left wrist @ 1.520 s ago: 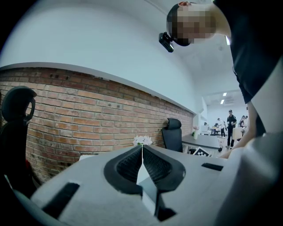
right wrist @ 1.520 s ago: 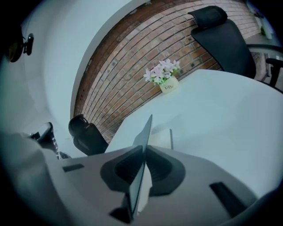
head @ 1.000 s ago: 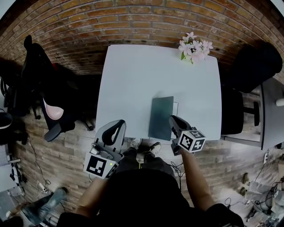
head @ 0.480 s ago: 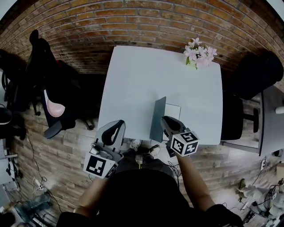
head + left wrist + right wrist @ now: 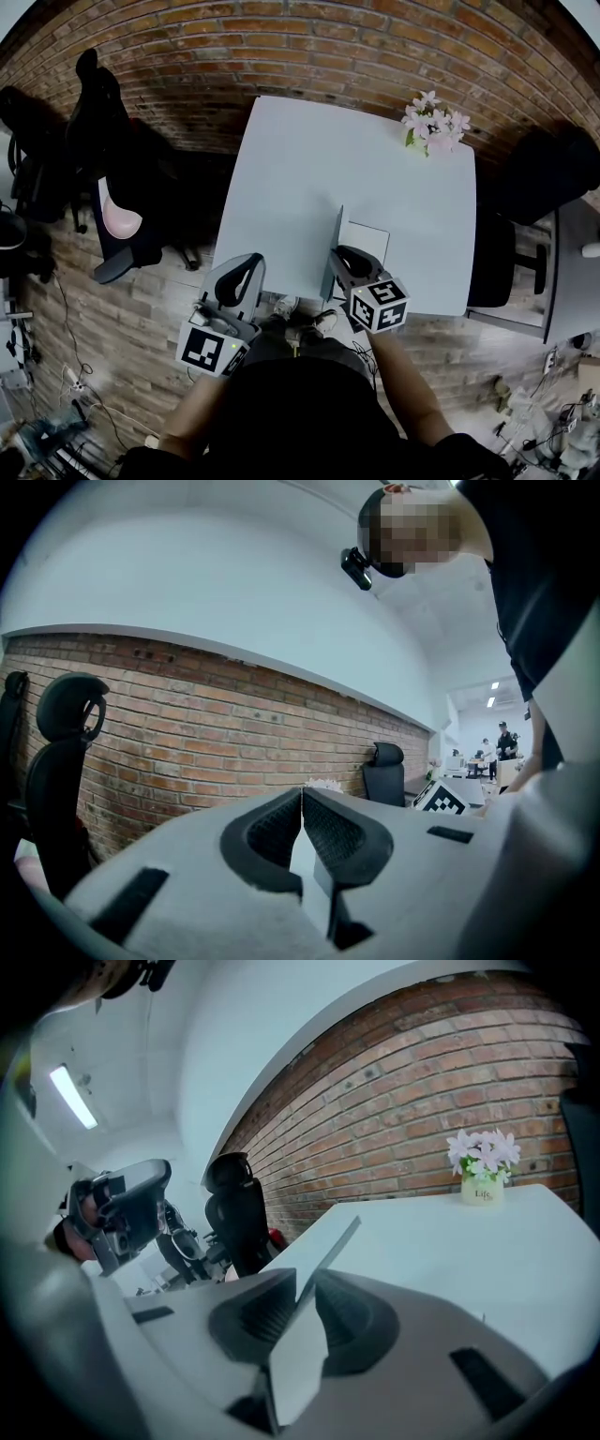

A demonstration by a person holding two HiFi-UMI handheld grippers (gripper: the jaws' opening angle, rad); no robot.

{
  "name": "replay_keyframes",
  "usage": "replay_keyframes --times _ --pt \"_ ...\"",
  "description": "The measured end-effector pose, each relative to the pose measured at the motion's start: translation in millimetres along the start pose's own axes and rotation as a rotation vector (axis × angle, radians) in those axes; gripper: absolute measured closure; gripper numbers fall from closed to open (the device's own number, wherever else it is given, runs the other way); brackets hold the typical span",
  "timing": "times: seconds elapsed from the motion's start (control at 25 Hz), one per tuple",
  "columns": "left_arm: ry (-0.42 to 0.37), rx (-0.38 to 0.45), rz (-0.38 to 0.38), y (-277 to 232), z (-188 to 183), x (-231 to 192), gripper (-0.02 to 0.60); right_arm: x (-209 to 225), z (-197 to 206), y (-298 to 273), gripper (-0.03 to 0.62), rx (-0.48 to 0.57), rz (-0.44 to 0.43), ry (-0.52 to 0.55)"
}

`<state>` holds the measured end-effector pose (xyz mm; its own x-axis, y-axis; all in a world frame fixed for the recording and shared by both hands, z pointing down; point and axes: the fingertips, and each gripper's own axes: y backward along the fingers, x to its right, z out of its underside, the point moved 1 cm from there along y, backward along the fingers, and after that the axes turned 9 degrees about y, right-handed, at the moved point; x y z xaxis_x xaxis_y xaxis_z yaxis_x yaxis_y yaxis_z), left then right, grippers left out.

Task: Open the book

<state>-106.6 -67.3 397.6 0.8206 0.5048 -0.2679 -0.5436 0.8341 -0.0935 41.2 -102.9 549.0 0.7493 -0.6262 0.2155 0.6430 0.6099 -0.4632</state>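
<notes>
We find the book at the near edge of the white table, and we judge it about half opened. Its dark cover stands roughly upright on its spine side, and the pale first page lies bared and flat to its right. The right gripper has the cover's free edge between its jaws, which have just been opening. In the right gripper view the cover runs up through a narrow gap and leans toward one pad, so we read the hold as loosened rather than pinching. The left gripper hangs off the table's near left corner, jaws closed together on nothing, and takes no part. What is left, we reckon, is for the cover to pass upright and lie flat on the table to the left. Until then it could fall back shut.
</notes>
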Motion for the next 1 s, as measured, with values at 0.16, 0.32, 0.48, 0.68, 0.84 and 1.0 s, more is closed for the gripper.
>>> replay_keyframes --times 0.16,0.32,0.48,0.68,0.84,1.0 --pt "0.002 0.002 -0.009 4.5 -1.3 -4.4 0.554 -10.4 -2.3 -10.3 0.514 -0.012 -0.016 0.032" --pt "0.001 0.005 -0.014 5.6 -2.9 -6.5 0.554 -19.8 -3.1 -22.9 0.51 -0.028 -0.035 0.091" --pt "0.001 0.007 -0.019 7.7 -4.6 -7.8 0.554 -29.2 -3.3 -35.4 0.505 -0.035 -0.051 0.145" --pt "-0.012 0.056 -0.012 11.0 -14.6 -9.8 0.554 -41.2 -1.2 -54.3 0.499 -0.052 -0.071 0.195" --pt "-0.001 0.017 -0.046 16.9 -7.9 -15.8 0.554 -51.5 4.4 -72.3 0.5 -0.081 -0.102 0.232" --pt "0.002 0.015 -0.066 23.5 -8.4 -20.9 0.554 -57.2 9.5 -85.0 0.5 -0.107 -0.126 0.256"
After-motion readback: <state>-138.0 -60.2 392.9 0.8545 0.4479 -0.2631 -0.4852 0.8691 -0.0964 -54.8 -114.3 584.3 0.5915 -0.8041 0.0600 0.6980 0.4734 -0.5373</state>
